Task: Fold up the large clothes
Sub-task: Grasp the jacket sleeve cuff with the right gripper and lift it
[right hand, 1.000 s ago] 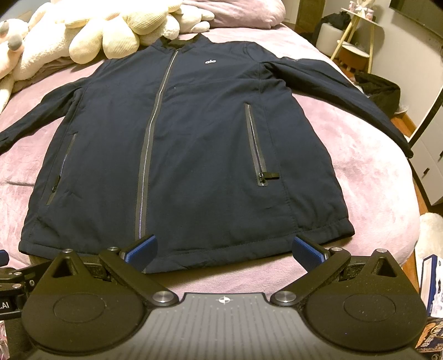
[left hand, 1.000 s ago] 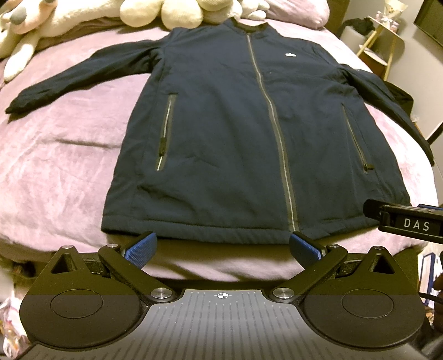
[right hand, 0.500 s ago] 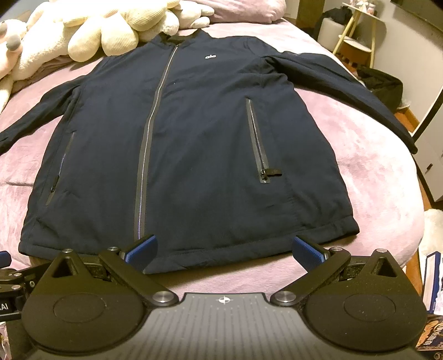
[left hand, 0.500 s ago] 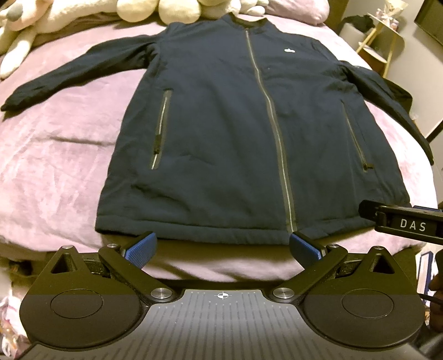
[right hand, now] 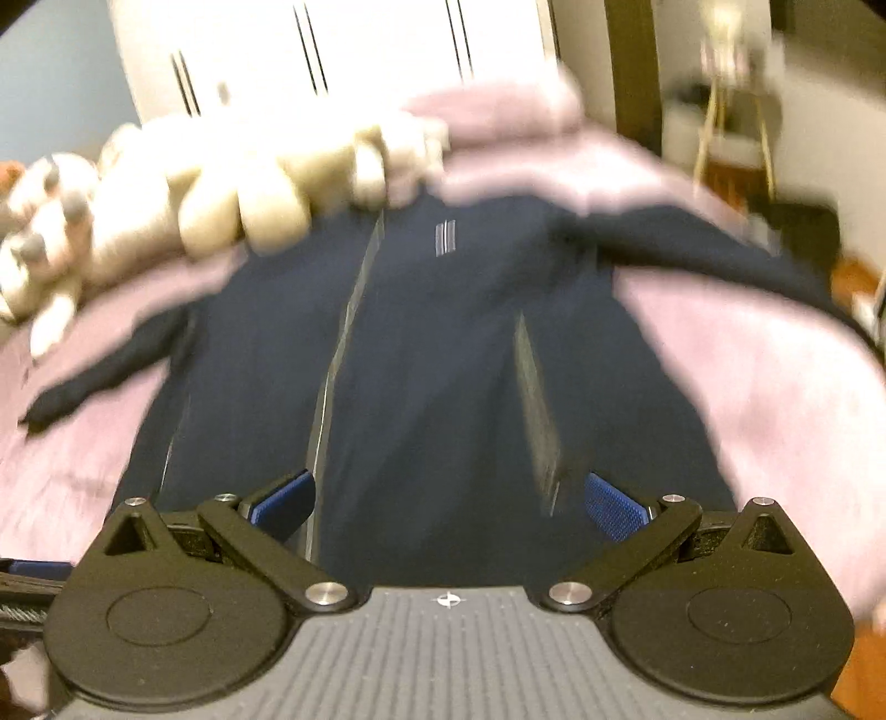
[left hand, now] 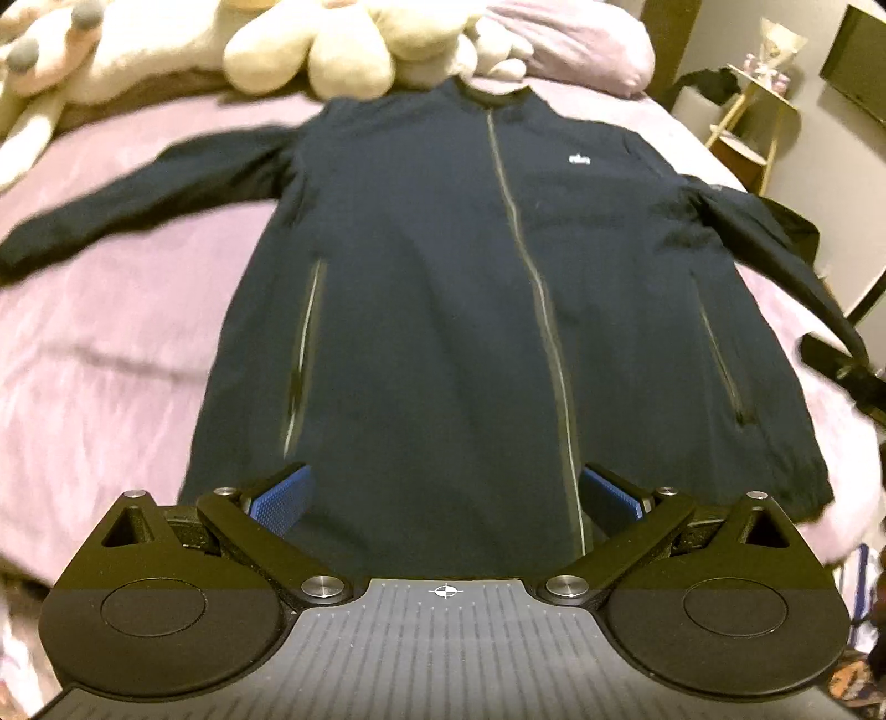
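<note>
A dark navy zip jacket [left hand: 443, 310] lies flat, front up, on a pink bedspread [left hand: 111, 360], both sleeves spread outward and the collar toward the pillows. My left gripper [left hand: 446, 498] is open low over the jacket's bottom hem, its blue pads on either side of the zipper's lower end. The right wrist view is blurred by motion; the jacket [right hand: 443, 360] fills its middle, and my right gripper [right hand: 448, 507] is open above the lower right front, by the pocket zipper [right hand: 537, 410]. Neither gripper holds cloth.
Cream plush toys [left hand: 310, 50] and a pink pillow [left hand: 576, 44] line the head of the bed. A small wooden side table [left hand: 758, 116] stands at the right, dark clothing [left hand: 792, 221] beside it. The bed's right edge drops off near the right sleeve.
Both grippers have moved forward over the jacket's hem, which is now beneath the fingers. The right view has swung upward fast and blurred. Both stay open.
</note>
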A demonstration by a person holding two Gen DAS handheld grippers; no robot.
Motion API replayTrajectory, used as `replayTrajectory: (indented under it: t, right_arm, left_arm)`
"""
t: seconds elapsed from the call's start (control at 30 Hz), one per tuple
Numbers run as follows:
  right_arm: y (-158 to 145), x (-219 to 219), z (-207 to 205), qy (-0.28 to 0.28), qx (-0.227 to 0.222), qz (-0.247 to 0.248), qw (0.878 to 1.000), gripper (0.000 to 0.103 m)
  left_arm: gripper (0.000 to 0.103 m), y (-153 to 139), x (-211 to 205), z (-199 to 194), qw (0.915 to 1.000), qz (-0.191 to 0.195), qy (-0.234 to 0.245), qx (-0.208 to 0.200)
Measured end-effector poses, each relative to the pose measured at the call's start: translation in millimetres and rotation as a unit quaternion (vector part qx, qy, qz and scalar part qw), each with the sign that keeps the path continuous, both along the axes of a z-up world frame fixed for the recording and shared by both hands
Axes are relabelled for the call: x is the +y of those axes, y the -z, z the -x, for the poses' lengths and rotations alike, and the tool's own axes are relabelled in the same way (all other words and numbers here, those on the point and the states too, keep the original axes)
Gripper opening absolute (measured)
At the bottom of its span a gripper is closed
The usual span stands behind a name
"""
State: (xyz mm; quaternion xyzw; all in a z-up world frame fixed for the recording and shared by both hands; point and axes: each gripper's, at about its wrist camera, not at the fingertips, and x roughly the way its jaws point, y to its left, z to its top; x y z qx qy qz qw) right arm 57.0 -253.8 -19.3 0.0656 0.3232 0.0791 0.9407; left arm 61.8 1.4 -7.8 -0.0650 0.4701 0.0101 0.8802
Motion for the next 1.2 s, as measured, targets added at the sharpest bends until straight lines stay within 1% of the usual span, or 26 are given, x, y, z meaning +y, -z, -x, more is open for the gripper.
replayTrajectory:
  t: [0.07, 0.13, 0.2, 0.23, 0.3, 0.37, 0.43, 0.47, 0.53, 0.57, 0.6, 0.63, 0.67, 0.7, 0.73, 0.8, 0.83, 0.87, 0.9, 0.93, 0.97, 1.03, 1.07, 1.1, 1.17, 1.2]
  right_arm:
    - [-3.3, -12.6, -8.8, 0.011, -0.047, 0.021, 0.999, 0.103]
    - [-6.4, -38.0, -30.5, 0.040, -0.053, 0.010, 0.998, 0.103]
    - [-7.1, -74.3, -51.0, 0.084, -0.069, -0.035, 0.993, 0.103]
    - [-5.0, -99.8, -61.5, 0.112, -0.086, -0.074, 0.987, 0.103]
    - [6.7, -154.4, -85.6, 0.178, -0.085, -0.153, 0.968, 0.103]
    - [33.1, -217.7, -113.4, 0.234, -0.050, -0.262, 0.935, 0.100]
    - [60.8, -266.7, -131.3, 0.280, -0.020, -0.339, 0.898, 0.063]
    - [73.6, -285.2, -137.3, 0.297, -0.012, -0.363, 0.883, 0.058]
    - [92.7, -314.4, -143.9, 0.341, -0.018, -0.387, 0.857, 0.057]
    - [99.6, -323.2, -146.8, 0.360, -0.025, -0.391, 0.847, 0.057]
    - [107.7, -333.3, -149.1, 0.382, -0.026, -0.401, 0.832, 0.057]
    - [117.8, -343.9, -150.8, 0.401, -0.026, -0.420, 0.814, 0.056]
    - [129.4, -352.0, -152.2, 0.413, -0.026, -0.440, 0.797, 0.052]
    - [139.5, -360.0, -153.8, 0.428, -0.030, -0.460, 0.778, 0.041]
    - [145.8, -365.9, -155.0, 0.440, -0.033, -0.471, 0.763, 0.033]
    - [166.6, -373.0, -161.0, 0.451, -0.050, -0.503, 0.736, 0.030]
    - [173.7, -376.8, -165.4, 0.454, -0.054, -0.516, 0.725, 0.025]
    - [178.5, -380.3, -171.0, 0.457, -0.050, -0.516, 0.723, 0.020]
    - [184.3, -379.4, -176.1, 0.461, -0.041, -0.503, 0.730, 0.012]
    - [183.3, -380.8, -184.5, 0.462, -0.029, -0.483, 0.743, 0.010]
    - [179.0, -381.3, -192.1, 0.459, -0.022, -0.457, 0.762, 0.011]
    - [161.4, -375.7, -202.0, 0.453, -0.005, -0.383, 0.805, 0.011]
    - [148.0, -371.7, -208.3, 0.453, 0.001, -0.347, 0.821, 0.011]
    - [135.5, -363.7, -215.6, 0.455, 0.004, -0.295, 0.840, 0.010]
    - [105.6, -340.5, -225.7, 0.455, -0.005, -0.201, 0.867, 0.009]
    - [89.5, -323.7, -231.3, 0.449, -0.020, -0.146, 0.881, 0.009]
  left_arm:
    - [0.103, -0.3, -2.8, -21.2, 1.0000, -0.006, 0.002, -0.003]
    - [0.103, 0.2, -5.5, -44.4, 0.9999, -0.003, -0.003, -0.010]
    - [0.103, 2.0, -9.4, -68.8, 0.9998, -0.002, -0.005, -0.022]
    - [0.103, 3.7, -11.3, -81.0, 0.9996, -0.004, -0.005, -0.028]
    - [0.103, 9.0, -17.4, -107.7, 0.9993, -0.010, -0.003, -0.036]
    - [0.103, 14.8, -23.1, -135.1, 0.9991, -0.011, -0.003, -0.042]
    - [0.103, 20.4, -27.2, -158.0, 0.9986, -0.011, -0.006, -0.051]
    - [0.103, 23.2, -29.6, -169.6, 0.9982, -0.012, -0.009, -0.058]
    - [0.103, 30.7, -34.6, -190.7, 0.9974, -0.020, -0.014, -0.068]
    - [0.103, 34.7, -36.7, -200.0, 0.9969, -0.021, -0.013, -0.075]
    - [0.103, 39.0, -38.8, -207.0, 0.9965, -0.022, -0.012, -0.080]
    - [0.103, 43.3, -40.8, -213.9, 0.9962, -0.025, -0.013, -0.082]
    - [0.103, 48.0, -42.7, -220.0, 0.9961, -0.028, -0.013, -0.082]
    - [0.103, 53.1, -44.2, -226.2, 0.9962, -0.032, -0.011, -0.080]
    - [0.103, 57.7, -45.0, -230.5, 0.9964, -0.037, -0.011, -0.075]
    - [0.103, 66.7, -43.2, -236.8, 0.9970, -0.043, -0.015, -0.062]
    - [0.103, 71.5, -41.0, -238.9, 0.9974, -0.043, -0.020, -0.054]
    - [0.103, 76.7, -38.1, -240.8, 0.9979, -0.040, -0.025, -0.045]
    - [0.103, 81.4, -34.6, -242.1, 0.9982, -0.038, -0.030, -0.037]
    - [0.103, 85.3, -32.1, -242.1, 0.9984, -0.036, -0.032, -0.031]
    - [0.103, 88.0, -28.9, -241.7, 0.9983, -0.039, -0.033, -0.029]
    - [0.103, 90.4, -23.5, -239.0, 0.9982, -0.039, -0.024, -0.037]
    - [0.103, 92.1, -20.8, -238.2, 0.9986, -0.033, -0.018, -0.038]
    - [0.103, 93.5, -17.5, -237.9, 0.9990, -0.023, -0.014, -0.035]
    - [0.103, 93.5, -10.3, -239.5, 0.9994, -0.003, -0.012, -0.031]
    - [0.103, 92.9, -8.3, -239.1, 0.9995, 0.002, -0.010, -0.031]
